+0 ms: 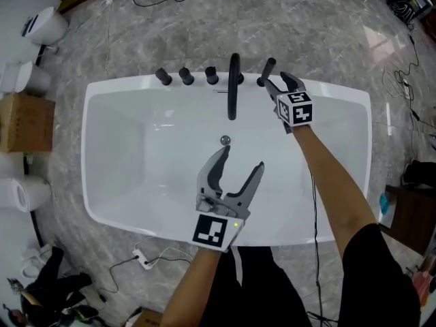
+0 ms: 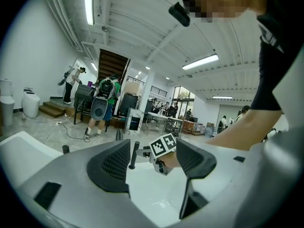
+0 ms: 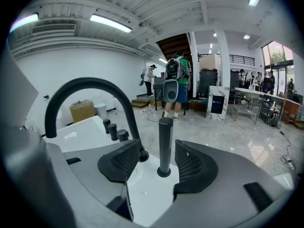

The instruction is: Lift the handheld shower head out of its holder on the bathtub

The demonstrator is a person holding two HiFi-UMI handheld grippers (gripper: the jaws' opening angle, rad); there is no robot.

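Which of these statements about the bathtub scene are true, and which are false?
1. The shower head stands upright in its holder. True.
2. The right hand-held gripper is shut on the shower head. False: it is open, with one jaw on each side of the head.
3. The left hand-held gripper holds the spout. False: it hangs open and empty over the bathtub.
4. In the head view, three knobs stand left of the spout. True.

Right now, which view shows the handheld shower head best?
Right gripper view: the shower head stands close, upright between the apart jaws. Head view shows it small, foreshortened; left gripper view, a thin distant stick.
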